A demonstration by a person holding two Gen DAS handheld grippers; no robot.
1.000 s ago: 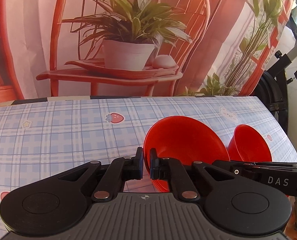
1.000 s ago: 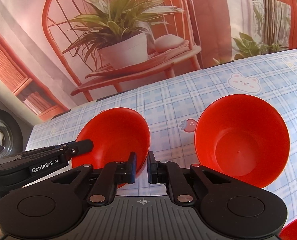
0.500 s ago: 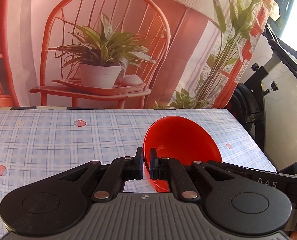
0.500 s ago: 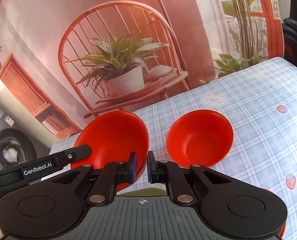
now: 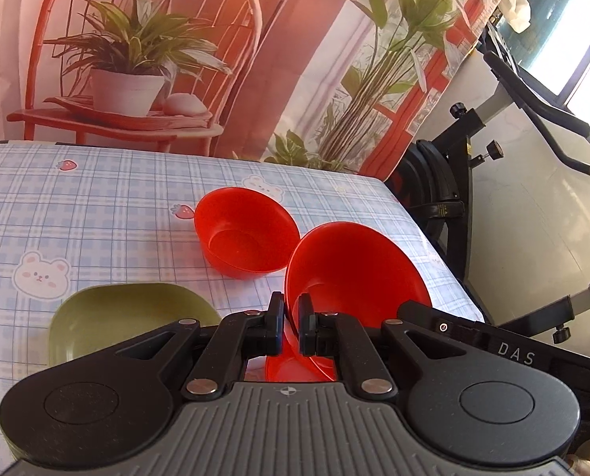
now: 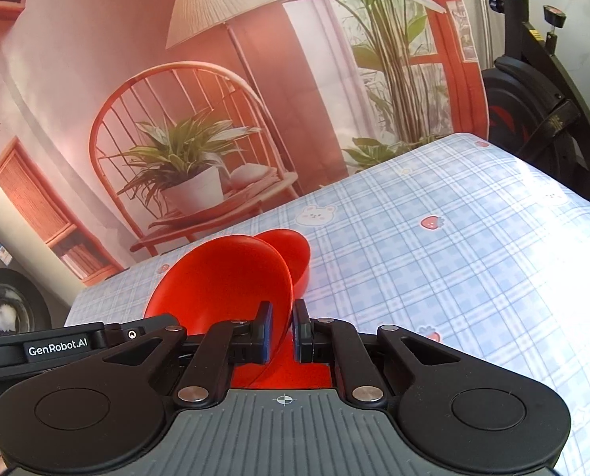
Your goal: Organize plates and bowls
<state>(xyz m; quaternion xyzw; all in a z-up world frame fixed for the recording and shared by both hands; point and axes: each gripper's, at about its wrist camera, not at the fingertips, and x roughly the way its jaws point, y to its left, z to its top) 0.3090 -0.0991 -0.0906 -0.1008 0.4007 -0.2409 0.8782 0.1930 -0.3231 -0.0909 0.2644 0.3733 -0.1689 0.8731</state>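
A red bowl (image 5: 354,269) hangs tilted above the blue checked tablecloth (image 5: 96,214). My left gripper (image 5: 291,317) is shut on its left rim. The right gripper's black body (image 5: 493,341) reaches the same bowl from the right. In the right wrist view my right gripper (image 6: 283,329) is shut on the right rim of that red bowl (image 6: 223,277), and the left gripper's body (image 6: 56,349) comes in from the left. A second red bowl (image 5: 247,234) stands upright on the cloth just beyond, partly hidden in the right wrist view (image 6: 291,254).
A green plate (image 5: 128,317) lies on the cloth at the near left. Part of another red dish (image 5: 295,365) shows under the fingers. The table's right edge (image 5: 425,238) drops off towards an exercise bike (image 5: 445,182). A printed backdrop (image 5: 136,59) hangs behind the table.
Both grippers have carried the held bowl up and across the table. The second red bowl now sits close behind it, and the green plate has come into the left wrist view.
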